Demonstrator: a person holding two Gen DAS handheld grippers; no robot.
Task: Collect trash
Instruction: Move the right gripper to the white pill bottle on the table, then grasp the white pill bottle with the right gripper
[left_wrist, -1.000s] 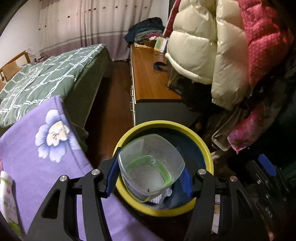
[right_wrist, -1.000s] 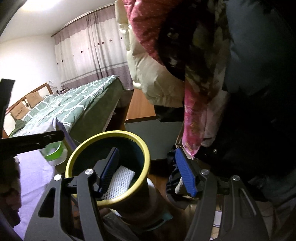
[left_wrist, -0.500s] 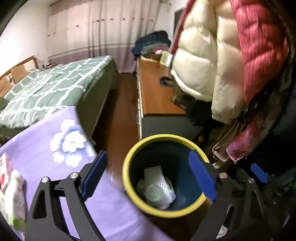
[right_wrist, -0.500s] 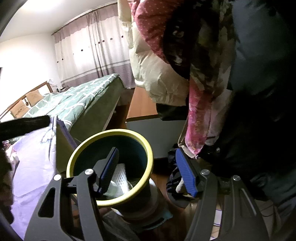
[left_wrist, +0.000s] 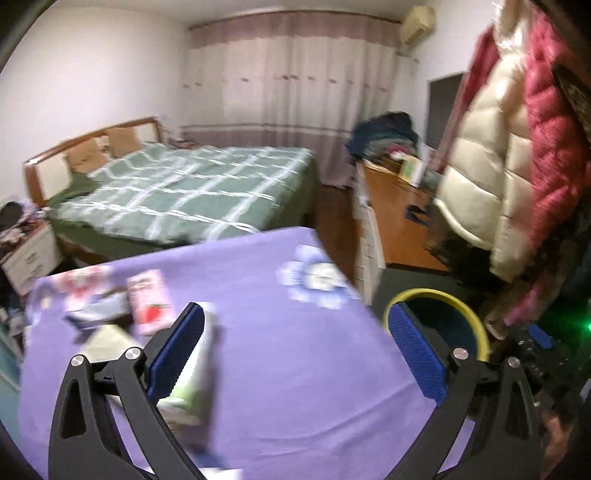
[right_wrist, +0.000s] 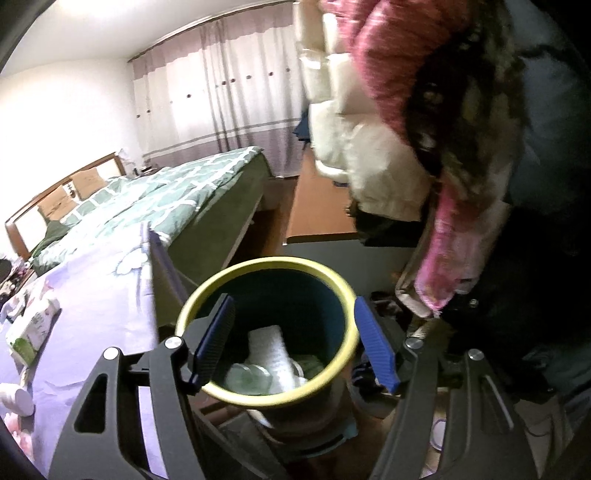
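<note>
The yellow-rimmed dark bin (right_wrist: 332, 291) stands beside the purple table; inside lie a clear plastic cup (right_wrist: 251, 376) and a white mesh wrapper (right_wrist: 267, 345). My right gripper (right_wrist: 295, 347) is open and empty, straddling the bin's rim from above. My left gripper (left_wrist: 295, 354) is open and empty above the purple tablecloth (left_wrist: 280, 362), with the bin (left_wrist: 469, 310) to its right. A white and green packet (left_wrist: 195, 373) lies behind the left finger; a pink packet (left_wrist: 149, 302) and other blurred litter lie further left.
Hanging jackets (left_wrist: 517, 155) crowd the right, over the bin. A green bed (left_wrist: 184, 192) stands behind the table, a wooden dresser (left_wrist: 391, 221) to its right. In the right wrist view a green packet (right_wrist: 33, 328) and a white bottle (right_wrist: 16, 398) lie on the cloth.
My left gripper opened and dropped the clear cup into the bin, then swung left over the table. My right gripper moved slightly, staying open over the bin.
</note>
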